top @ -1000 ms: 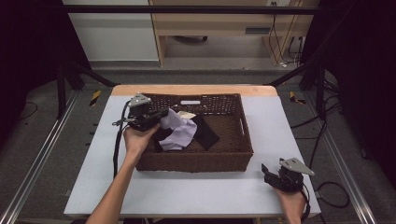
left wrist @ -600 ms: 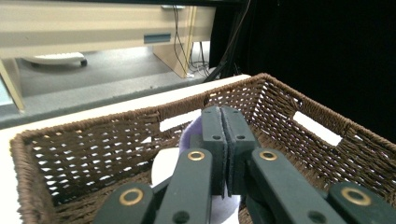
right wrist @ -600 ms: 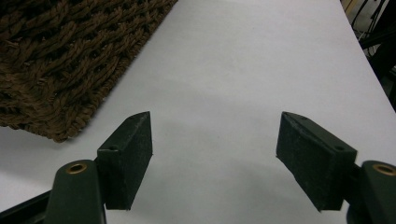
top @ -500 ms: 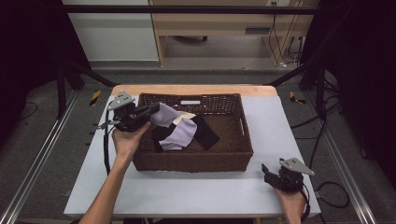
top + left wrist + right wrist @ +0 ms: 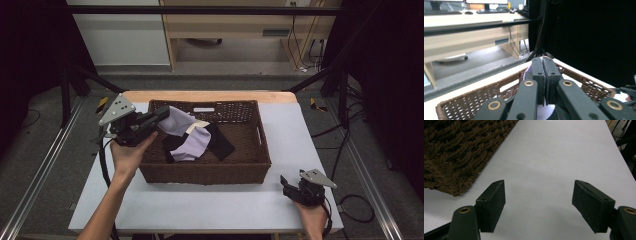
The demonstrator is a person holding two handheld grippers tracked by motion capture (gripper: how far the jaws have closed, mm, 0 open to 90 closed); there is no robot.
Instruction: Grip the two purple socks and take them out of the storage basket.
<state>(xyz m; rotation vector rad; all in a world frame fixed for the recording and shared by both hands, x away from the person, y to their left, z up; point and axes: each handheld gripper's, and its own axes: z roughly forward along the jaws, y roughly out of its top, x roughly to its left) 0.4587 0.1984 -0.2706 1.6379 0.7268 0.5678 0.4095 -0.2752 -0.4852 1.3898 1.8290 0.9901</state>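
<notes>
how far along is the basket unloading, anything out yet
Nothing lies out on the table yet. In hand: the left gripper is shut on the lilac cloth, lifting it at the basket's left end. Left: black pieces inside. The right gripper rests open.

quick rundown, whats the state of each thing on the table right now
left gripper: jaws shut on the lilac cloth, held above the basket's left end
lilac cloth: one end pinched and lifted, the rest draped inside the basket
black cloth: lying loose in the basket
basket: upright on the table
right gripper: jaws open, nothing between them, low over bare table
</notes>
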